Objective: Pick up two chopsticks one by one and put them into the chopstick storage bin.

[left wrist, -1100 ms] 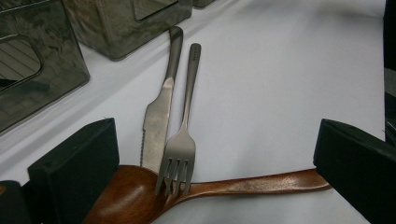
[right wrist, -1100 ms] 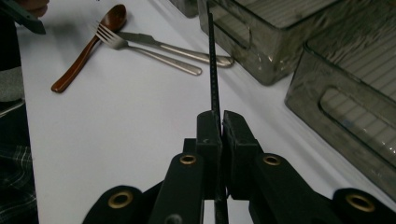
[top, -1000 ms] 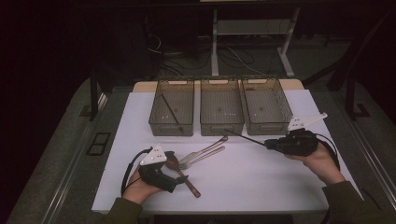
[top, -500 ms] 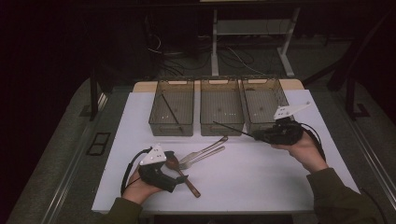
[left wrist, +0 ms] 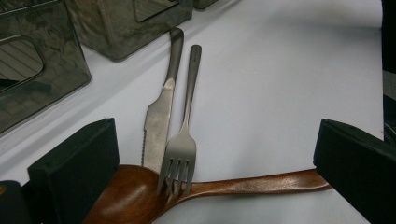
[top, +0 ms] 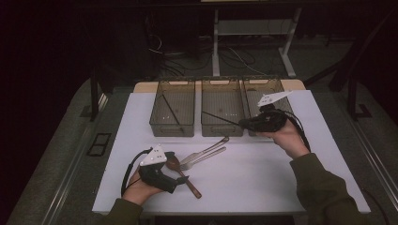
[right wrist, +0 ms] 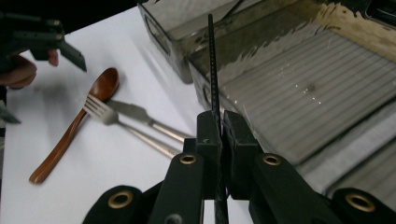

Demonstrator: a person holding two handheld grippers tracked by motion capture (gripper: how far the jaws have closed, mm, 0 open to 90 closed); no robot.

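Observation:
My right gripper [top: 242, 124] is shut on a thin black chopstick [top: 220, 118], which points left over the near end of the middle bin [top: 221, 130]. In the right gripper view the chopstick [right wrist: 212, 65] rises from the closed pads [right wrist: 221, 122] above a ribbed bin floor [right wrist: 303, 84]. My left gripper [top: 180, 180] rests open on the table near its front. A wooden spoon [left wrist: 252, 184] lies between its wide-apart jaws [left wrist: 217, 140] without being gripped. A fork [left wrist: 180, 149] rests its tines on the spoon, and a knife [left wrist: 159, 116] lies beside the fork.
Three translucent bins stand in a row at the back of the white table [top: 263, 187]. The left bin [top: 171, 125] holds another black chopstick [top: 172, 112]; the right bin [top: 263, 84] sits behind my right hand. The fork and knife [top: 206, 152] lie mid-table.
My right gripper has carried the chopstick to the left and slightly up, from the table's right side to the middle bin. The left gripper has stayed put.

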